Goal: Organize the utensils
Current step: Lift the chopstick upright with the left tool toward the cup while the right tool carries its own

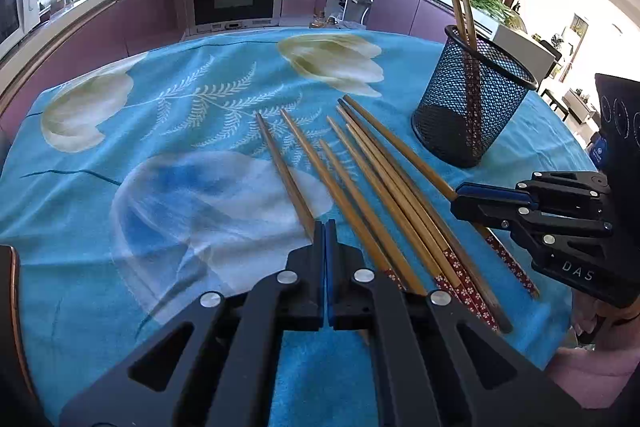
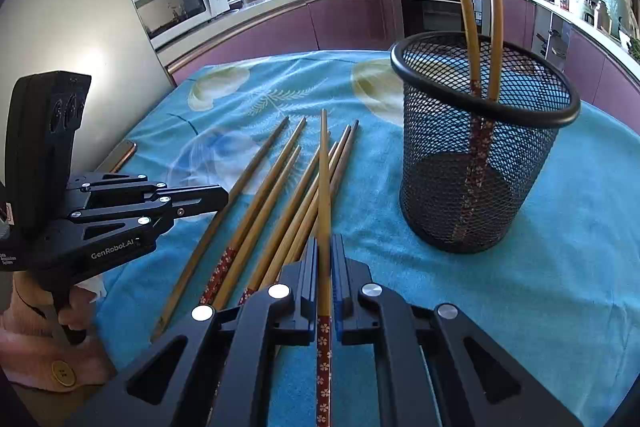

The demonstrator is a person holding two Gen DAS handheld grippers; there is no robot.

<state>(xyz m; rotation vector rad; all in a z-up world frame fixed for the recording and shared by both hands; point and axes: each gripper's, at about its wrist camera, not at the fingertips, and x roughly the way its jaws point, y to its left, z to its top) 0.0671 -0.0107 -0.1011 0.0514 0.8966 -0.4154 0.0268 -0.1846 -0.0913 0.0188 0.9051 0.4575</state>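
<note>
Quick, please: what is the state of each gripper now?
Left gripper: closed, holding nothing.
Right gripper: closed on one chopstick.

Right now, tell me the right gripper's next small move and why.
Probably lift the chopstick clear of the pile and carry it over the mesh holder. The right gripper is already shut on it, and two chopsticks already stand in that holder.

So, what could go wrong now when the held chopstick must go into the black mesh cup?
1. The right claw grips the brown wooden chopstick near its patterned end, so the long free tip may swing and catch the rim of the black mesh cup.
2. Two chopsticks in the cup lean across the opening and may block the entry.
3. The cup looks light; a push could tip it.
</note>
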